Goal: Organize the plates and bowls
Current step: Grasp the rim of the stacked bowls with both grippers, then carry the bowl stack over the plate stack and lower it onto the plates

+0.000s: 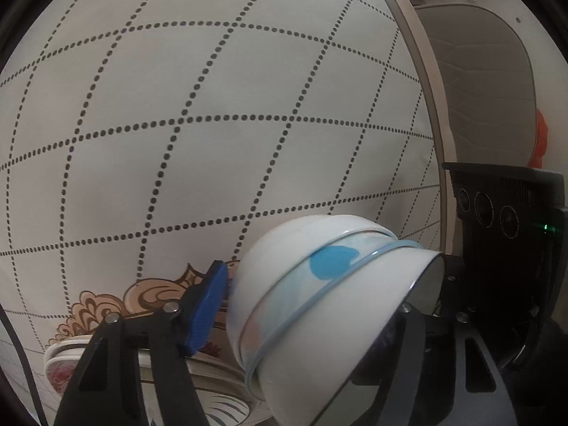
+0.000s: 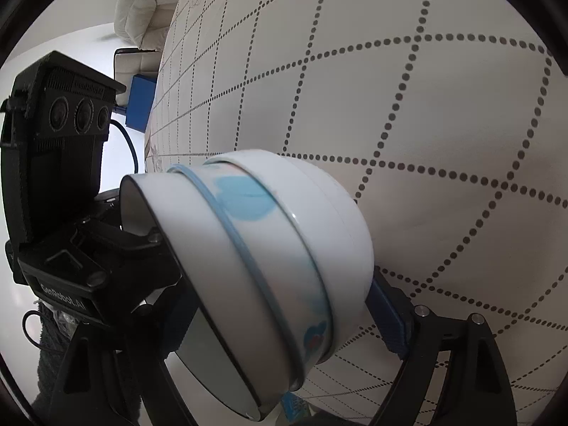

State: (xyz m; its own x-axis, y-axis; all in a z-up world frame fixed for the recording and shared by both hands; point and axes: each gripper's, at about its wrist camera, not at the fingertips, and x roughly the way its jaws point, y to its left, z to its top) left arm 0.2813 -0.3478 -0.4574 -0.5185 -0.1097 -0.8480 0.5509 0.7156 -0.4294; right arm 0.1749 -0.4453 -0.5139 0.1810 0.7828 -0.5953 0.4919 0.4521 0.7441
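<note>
We take the bowl (image 1: 312, 305) as the reference for all positions. It is white with a blue band and lies on its side above the dotted tablecloth (image 1: 213, 106).

The left gripper (image 1: 307, 310) straddles the bowl. Its blue pad (image 1: 206, 309) sits just beside the bowl's rounded bottom, and its other finger stands at the bowl's mouth. We cannot tell whether this claw is pinching the bowl.

The right gripper (image 2: 277, 319) also straddles the bowl. One blue pad (image 2: 387, 319) lies against the bottom part, while the opposite finger is hidden behind the rim. We cannot tell whether it grips.

A stack of plates (image 1: 71, 358) lies on the tablecloth near the bowl's bottom side, below the left gripper's pad.
</note>
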